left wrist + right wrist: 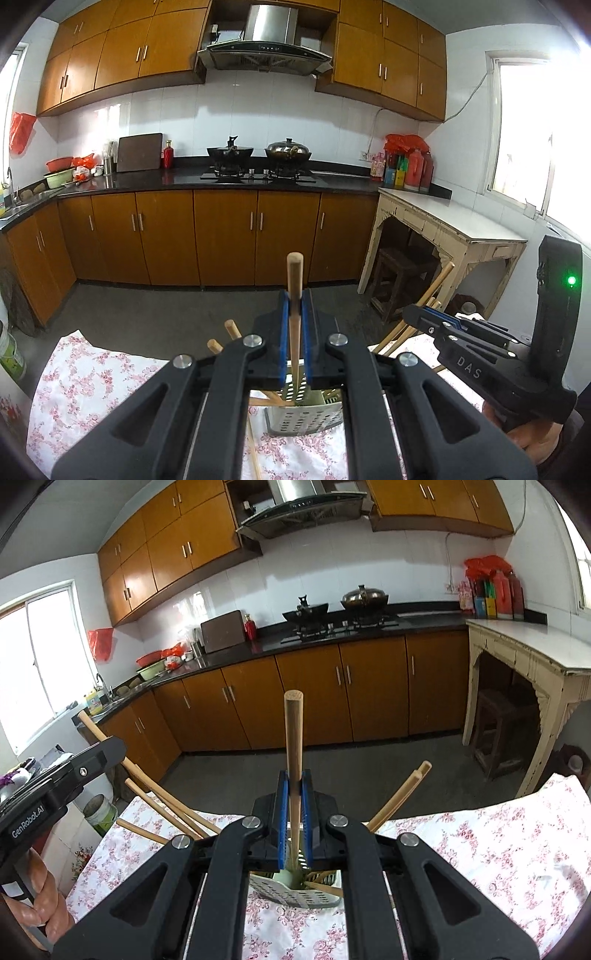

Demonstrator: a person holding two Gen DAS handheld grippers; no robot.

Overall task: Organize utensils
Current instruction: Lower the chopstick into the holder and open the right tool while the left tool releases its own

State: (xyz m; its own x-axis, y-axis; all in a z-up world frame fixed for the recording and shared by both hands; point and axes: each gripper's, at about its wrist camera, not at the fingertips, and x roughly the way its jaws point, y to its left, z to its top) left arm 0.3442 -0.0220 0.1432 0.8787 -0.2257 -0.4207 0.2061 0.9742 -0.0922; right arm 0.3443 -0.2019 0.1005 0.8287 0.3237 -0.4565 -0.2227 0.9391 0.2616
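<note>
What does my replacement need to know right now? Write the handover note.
Left hand-held gripper: shut on a chopstick, tip over the perforated metal holder.
Right hand-held gripper: shut on a second chopstick, tip over the same holder.
Done: several chopsticks already lean in the holder on the floral cloth.
Left: lower both, release; one stick apparently lies on the cloth.

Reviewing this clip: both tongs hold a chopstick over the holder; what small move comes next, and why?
Probably lower both a little further, then release. Each chopstick stands upright in shut tongs, its tip already inside the perforated holder.
</note>
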